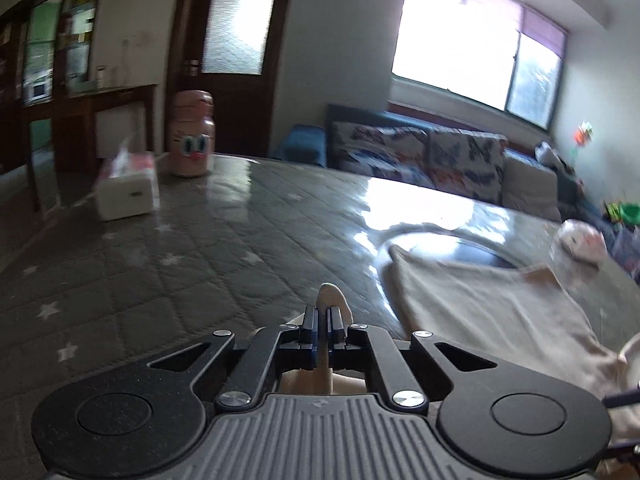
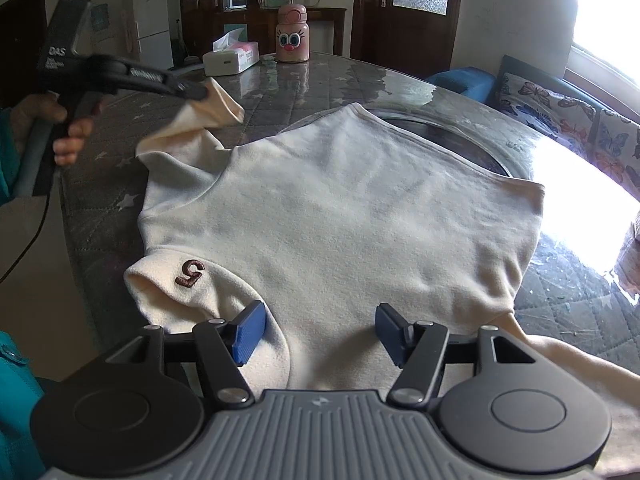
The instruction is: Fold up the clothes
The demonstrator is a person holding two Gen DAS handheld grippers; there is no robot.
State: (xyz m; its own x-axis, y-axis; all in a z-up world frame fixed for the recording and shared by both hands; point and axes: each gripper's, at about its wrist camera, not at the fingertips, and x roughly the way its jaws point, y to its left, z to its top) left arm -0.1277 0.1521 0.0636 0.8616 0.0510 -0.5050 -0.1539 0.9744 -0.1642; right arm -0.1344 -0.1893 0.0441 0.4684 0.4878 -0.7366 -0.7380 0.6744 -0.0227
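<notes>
Sleeve-folding step: left gripper (image 2: 198, 90) clamped on lifted sleeve (image 2: 208, 110), right gripper (image 2: 320, 330) apart over shirt (image 2: 340, 208); next, likely sleeve laid across body.

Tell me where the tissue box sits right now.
In the right wrist view the tissue box stands at the far end of the table, just left of the pink cartoon-face bottle, beyond the cream shirt.

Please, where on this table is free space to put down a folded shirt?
Free: the quilted table cover between the tissue box and the cream shirt, left of the shirt. Crowded: the far edge with the tissue box and pink bottle, and the shirt's own area.
</notes>
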